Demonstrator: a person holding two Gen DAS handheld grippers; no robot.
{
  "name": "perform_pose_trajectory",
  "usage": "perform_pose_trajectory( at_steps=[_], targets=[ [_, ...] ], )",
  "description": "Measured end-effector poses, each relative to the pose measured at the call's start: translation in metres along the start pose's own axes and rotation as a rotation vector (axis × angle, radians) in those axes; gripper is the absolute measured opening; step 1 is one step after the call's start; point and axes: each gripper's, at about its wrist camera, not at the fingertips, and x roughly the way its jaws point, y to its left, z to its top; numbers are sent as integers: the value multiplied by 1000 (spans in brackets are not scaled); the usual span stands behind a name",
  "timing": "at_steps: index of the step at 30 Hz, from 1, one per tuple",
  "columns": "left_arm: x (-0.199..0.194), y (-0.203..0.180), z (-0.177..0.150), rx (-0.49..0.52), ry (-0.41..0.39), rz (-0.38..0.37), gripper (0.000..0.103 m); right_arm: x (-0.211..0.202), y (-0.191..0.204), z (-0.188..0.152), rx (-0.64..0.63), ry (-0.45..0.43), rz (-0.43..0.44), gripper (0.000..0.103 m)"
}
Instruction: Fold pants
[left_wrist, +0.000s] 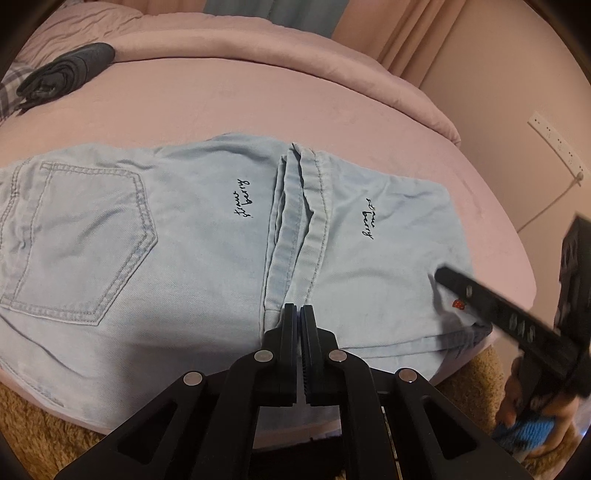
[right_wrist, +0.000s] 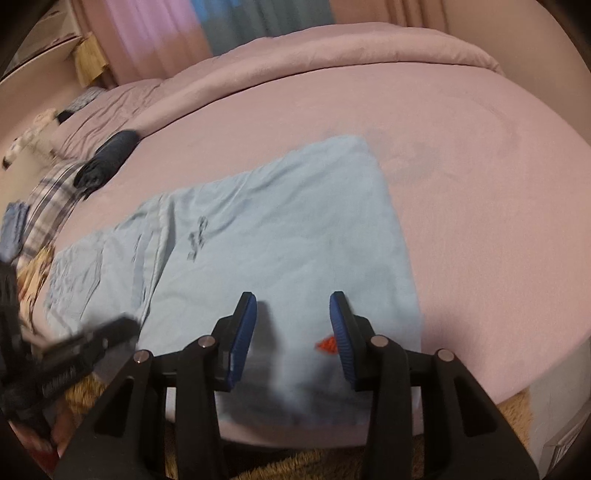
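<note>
The light blue pants (left_wrist: 184, 236) lie flat on the pink bed (left_wrist: 258, 92), close to its near edge. They are folded, and the leg ends (left_wrist: 295, 229) sit on top in the middle, with their hems side by side. A back pocket (left_wrist: 81, 243) shows on the left part. Small black writing (left_wrist: 245, 199) is on the cloth in two places. A little red patch (left_wrist: 459, 304) sits near the right corner of the pants.

The left hand-held gripper (left_wrist: 297, 314) is right at the near edge of the pants, where the leg ends stop. Its two fingers are pressed together. I cannot tell if any cloth is caught between them.

The right hand-held gripper (right_wrist: 293, 325) hangs over the right corner of the pants. Its blue pads (right_wrist: 243, 332) are spread wide apart, and nothing is between them. The red patch shows just beside its right pad. In the left wrist view, one of its black fingers (left_wrist: 480, 295) reaches in from the right and crosses over that corner.

Farther back on the bed, to the left, is a dark rolled-up bundle of clothes (left_wrist: 66, 74). A checked cloth (right_wrist: 51, 199) lies near it. A thick pink blanket (right_wrist: 332, 48) is bunched along the far side of the bed. Behind the bed hang curtains (right_wrist: 159, 33). A fuzzy brown rug (left_wrist: 37, 428) is on the floor below the bed.
</note>
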Motion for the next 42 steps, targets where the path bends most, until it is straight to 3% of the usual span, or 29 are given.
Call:
perform_pose_trajectory(
  at_steps=[12, 18, 31, 34, 36, 39, 42],
  targets=[
    [-1, 6, -1, -17, -7, -45, 6, 43, 1, 60, -43, 18, -138, 40],
    [-1, 8, -1, -32, -2, -68, 6, 43, 3, 44, -76, -22, -157, 42],
    [-4, 16, 3, -49, 12, -112, 6, 1, 1, -10, -90, -45, -181, 42],
    [-8, 23, 10, -86, 42, -168, 6, -6, 2, -18, -100, -38, -180, 42],
    [-15, 27, 15, -116, 42, -159, 7, -9, 0, -22, -91, -33, -171, 42],
    [-31, 26, 28, -90, -32, -43, 20, -11, -1, -26, -83, -40, -156, 42],
    [-27, 30, 44, -88, -22, -52, 38, -9, -1, -26, -72, -39, -148, 42]
  ],
)
